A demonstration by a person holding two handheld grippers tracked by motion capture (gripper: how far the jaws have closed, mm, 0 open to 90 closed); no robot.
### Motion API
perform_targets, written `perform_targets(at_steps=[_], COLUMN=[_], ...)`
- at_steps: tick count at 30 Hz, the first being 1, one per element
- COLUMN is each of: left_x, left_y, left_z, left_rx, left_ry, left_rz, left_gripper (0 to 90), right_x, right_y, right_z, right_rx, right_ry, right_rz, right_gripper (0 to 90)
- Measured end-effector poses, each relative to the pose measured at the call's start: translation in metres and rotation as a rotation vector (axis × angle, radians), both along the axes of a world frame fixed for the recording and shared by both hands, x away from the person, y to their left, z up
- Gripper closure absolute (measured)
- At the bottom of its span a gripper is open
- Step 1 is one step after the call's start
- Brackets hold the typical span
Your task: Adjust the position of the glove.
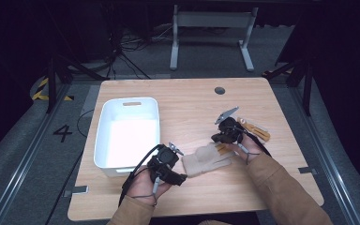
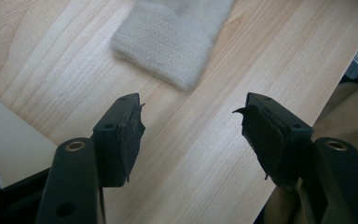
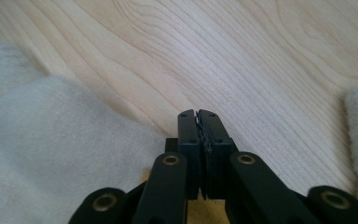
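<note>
At lower centre of the high view, I am hovering my left gripper (image 1: 180, 178), jaws standing apart and empty, beside the beige glove (image 1: 205, 159) for a pinch, while my right gripper (image 1: 217, 139), jaws pressed together on nothing, is pinning its fingers flat.

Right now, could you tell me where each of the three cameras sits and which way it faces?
High view: above the person's side, facing forward and down on the table, white bin, beige glove; forearms, both grippers.
Left gripper view: on the left gripper, facing the glove's cuff; open jaws.
Right gripper view: on the right gripper, low over the wood; shut jaws.
Shared: all show the glove.
</note>
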State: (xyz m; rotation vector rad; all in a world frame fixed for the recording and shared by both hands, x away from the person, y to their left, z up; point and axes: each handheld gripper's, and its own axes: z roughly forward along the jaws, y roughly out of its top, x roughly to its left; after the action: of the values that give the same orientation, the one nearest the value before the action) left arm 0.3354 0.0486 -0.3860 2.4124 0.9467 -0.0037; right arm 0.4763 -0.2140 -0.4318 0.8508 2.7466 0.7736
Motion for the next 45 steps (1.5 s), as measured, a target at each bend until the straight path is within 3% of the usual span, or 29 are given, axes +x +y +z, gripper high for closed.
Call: perform_targets(at_steps=[9,24,28,32,33,35,36,38,41,42,43,45], left_x=[0.003,0.014,0.016,0.019,0.02,0.022,0.023,0.024,0.024,0.024,0.025,0.027], left_y=[-0.003,-0.02,-0.022,-0.025,-0.025,-0.026,-0.028,-0.029,-0.031,-0.031,-0.031,-0.032], left_z=[0.002,0.011,0.011,0.012,0.013,0.013,0.014,0.014,0.015,0.015,0.014,0.014], left_rx=[-0.002,-0.015,-0.015,-0.023,-0.026,-0.028,-0.032,-0.034,-0.042,-0.042,-0.042,-0.046], left_ry=[-0.011,-0.032,-0.031,-0.033,-0.034,-0.037,-0.04,-0.051,-0.048,-0.048,-0.046,-0.043], left_rz=[-0.013,-0.061,-0.068,-0.075,-0.076,-0.078,-0.08,-0.079,-0.088,-0.088,-0.092,-0.092], left_gripper=[38.6,38.9,39.0,39.1,39.2,39.3,39.3,39.6,39.9,39.9,39.8,39.8], right_x=[-0.002,-0.031,-0.035,-0.039,-0.042,-0.043,-0.046,-0.047,-0.051,-0.051,-0.053,-0.055], right_y=[-0.003,-0.016,-0.017,-0.02,-0.025,-0.028,-0.036,-0.039,-0.052,-0.052,-0.057,-0.06], right_z=[-0.007,-0.002,-0.001,0.003,0.008,0.01,0.016,0.018,0.027,0.027,0.031,0.033], right_rx=[-0.029,-0.069,-0.074,-0.047,-0.002,0.017,0.069,0.082,0.166,0.166,0.202,0.222], right_ry=[0.019,0.048,0.034,0.005,-0.009,-0.016,-0.036,-0.046,-0.086,-0.086,-0.105,-0.122], right_rz=[-0.006,0.0,0.0,-0.014,-0.022,-0.027,-0.043,-0.048,-0.072,-0.072,-0.077,-0.093], right_gripper=[88.8,89.0,88.9,87.8,87.4,87.2,85.5,85.0,81.3,81.3,77.0,73.5])
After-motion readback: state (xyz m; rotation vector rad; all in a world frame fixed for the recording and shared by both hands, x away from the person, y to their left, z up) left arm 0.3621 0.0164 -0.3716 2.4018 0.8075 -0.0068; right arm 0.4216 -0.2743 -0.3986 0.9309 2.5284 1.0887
